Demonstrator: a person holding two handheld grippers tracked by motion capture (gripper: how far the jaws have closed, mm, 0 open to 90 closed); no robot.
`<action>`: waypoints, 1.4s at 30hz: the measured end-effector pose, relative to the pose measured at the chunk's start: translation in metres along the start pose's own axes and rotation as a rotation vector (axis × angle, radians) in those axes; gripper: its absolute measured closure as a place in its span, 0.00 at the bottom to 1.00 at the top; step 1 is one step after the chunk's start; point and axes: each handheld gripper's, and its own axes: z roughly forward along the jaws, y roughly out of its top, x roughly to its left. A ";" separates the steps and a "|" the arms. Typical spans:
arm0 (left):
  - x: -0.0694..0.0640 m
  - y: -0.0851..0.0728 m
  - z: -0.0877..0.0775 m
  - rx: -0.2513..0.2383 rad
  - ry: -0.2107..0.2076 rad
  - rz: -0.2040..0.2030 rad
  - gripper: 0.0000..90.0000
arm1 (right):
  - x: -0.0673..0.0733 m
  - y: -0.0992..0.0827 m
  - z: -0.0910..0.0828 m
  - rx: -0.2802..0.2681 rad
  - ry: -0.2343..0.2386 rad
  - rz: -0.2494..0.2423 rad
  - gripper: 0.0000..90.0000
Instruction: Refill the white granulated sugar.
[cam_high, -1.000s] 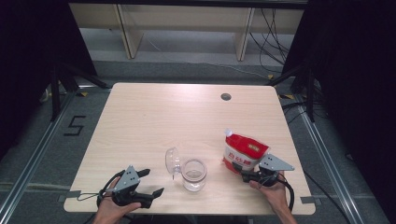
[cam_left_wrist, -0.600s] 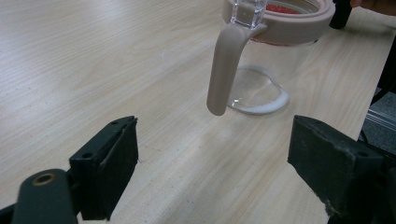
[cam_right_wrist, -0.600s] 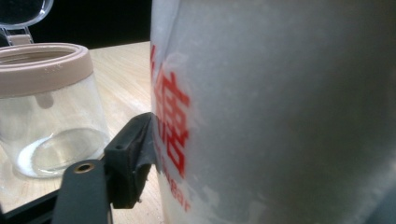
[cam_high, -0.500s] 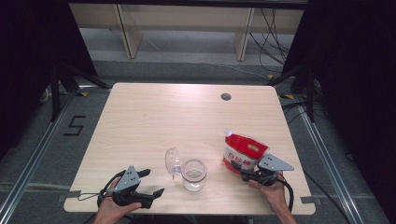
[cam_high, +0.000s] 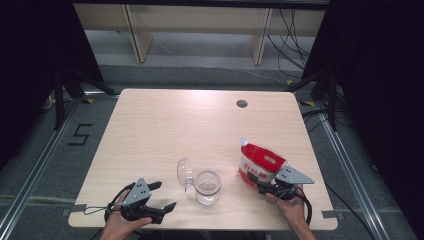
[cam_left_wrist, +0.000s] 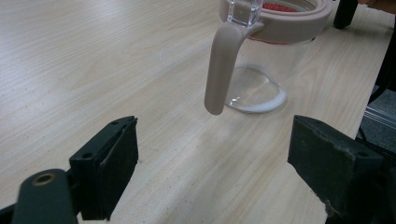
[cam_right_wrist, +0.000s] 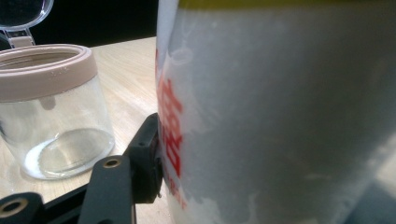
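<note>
The right claw (cam_high: 261, 184) sits at the near right of the table (cam_high: 165, 130), its jaws set about the lower end of a red and white bag (cam_high: 260, 164). They have just been closing, with the bag between them. In the right gripper view one black jaw lies flat against the bag's white side just below the red lettering, so that pad touches; the other jaw is hidden behind the bag, and I cannot tell for sure whether the grip is tight. The jaws stand partly closed, as wide as the bag's thickness lets them.

The bag (cam_right_wrist: 280, 116) is a soft plastic pouch, white over most of its body with red printed characters, a red top and a yellow band. In the high view it lies tilted, its red end pointing away from the person and toward the table's middle.

Just left of the bag stands a clear glass jar (cam_high: 207, 186) with a pale pinkish rim, its hinged clear lid (cam_high: 185, 172) swung open and standing up at the jar's left. A whitish ring shows at its bottom.

The left claw (cam_high: 162, 195) rests at the near left of the table, jaws spread wide with nothing between them, pointing toward the jar (cam_left_wrist: 266, 60).
</note>
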 end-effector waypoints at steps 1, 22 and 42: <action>0.000 0.000 0.000 -0.003 0.000 -0.002 0.17 | 0.004 0.000 0.001 -0.014 -0.019 0.027 0.48; -0.002 -0.001 0.002 -0.009 -0.004 -0.035 0.17 | -0.001 -0.002 0.004 -0.058 0.015 0.012 0.47; 0.002 0.000 -0.001 -0.010 -0.005 -0.016 0.17 | 0.013 0.017 -0.015 -0.028 -0.018 -0.080 0.51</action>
